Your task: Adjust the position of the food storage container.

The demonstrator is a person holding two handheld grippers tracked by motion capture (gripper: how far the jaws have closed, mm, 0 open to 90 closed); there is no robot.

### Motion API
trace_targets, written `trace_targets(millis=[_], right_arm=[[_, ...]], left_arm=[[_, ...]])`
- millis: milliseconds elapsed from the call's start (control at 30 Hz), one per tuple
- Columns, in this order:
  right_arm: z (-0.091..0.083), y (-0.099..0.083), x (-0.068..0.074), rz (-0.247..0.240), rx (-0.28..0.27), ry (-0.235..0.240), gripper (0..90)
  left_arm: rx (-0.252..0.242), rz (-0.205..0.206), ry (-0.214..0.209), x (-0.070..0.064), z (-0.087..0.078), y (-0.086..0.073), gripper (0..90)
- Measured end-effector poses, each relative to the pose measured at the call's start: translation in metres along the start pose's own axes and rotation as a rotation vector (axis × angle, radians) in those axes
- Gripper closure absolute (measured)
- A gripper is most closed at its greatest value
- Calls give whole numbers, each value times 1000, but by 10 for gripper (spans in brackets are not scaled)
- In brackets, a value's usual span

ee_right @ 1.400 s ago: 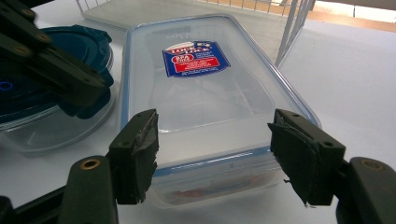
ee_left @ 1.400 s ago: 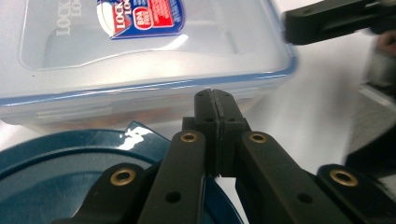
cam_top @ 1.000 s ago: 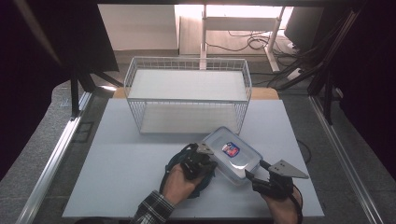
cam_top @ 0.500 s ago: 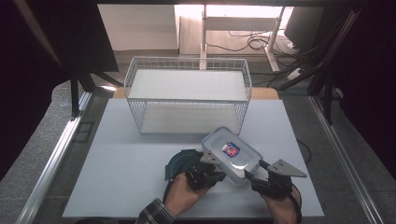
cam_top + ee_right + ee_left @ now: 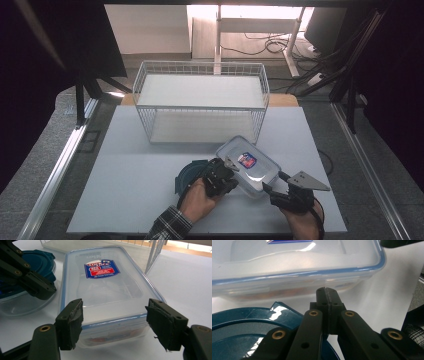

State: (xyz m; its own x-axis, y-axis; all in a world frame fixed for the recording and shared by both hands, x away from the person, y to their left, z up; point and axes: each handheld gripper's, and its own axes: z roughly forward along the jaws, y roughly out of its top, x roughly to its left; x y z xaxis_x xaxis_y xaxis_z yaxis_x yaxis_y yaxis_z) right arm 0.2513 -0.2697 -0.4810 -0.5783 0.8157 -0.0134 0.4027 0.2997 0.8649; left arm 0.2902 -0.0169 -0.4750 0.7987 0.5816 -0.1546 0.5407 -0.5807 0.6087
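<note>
A clear rectangular food box (image 5: 248, 165) with a blue-rimmed lid and a red and blue label lies in front of the wire basket. My right gripper (image 5: 274, 183) is open at its near end; in the right gripper view the gripper (image 5: 115, 315) has its pads (image 5: 72, 322) on either side of the box (image 5: 105, 285). My left gripper (image 5: 227, 170) is shut on nothing, and its tips (image 5: 327, 293) point at the box's side (image 5: 287, 277) from above a round dark teal lid (image 5: 239, 325). That lid (image 5: 187, 175) tops a clear round tub (image 5: 25, 300).
A white wire basket (image 5: 201, 102) stands at the back middle of the white table (image 5: 125, 200), with nothing in it. Dark floor, metal rails and cables surround the table. Bare tabletop lies to the left and the far right.
My left gripper has shifted right toward the box, uncovering the teal lid. The box and my right gripper have hardly moved.
</note>
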Motion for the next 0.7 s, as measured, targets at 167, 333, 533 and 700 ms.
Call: trace_targets(millis=[167,333,533,700], right_arm=[[0,-1,0,0,8,-2,294],[1,-2,0,-3,15,-7,293],[1,-1,1,-9,16,-7,293],[5,-1,2,-13,22,3,287]], left_arm=[[13,3,11,9,-10,-11,900],[-6,-32,10,19,-23,-28,900],[-24,-9,-10,8,-35,-38,900],[-13,-7,17,5,-37,-49,900]])
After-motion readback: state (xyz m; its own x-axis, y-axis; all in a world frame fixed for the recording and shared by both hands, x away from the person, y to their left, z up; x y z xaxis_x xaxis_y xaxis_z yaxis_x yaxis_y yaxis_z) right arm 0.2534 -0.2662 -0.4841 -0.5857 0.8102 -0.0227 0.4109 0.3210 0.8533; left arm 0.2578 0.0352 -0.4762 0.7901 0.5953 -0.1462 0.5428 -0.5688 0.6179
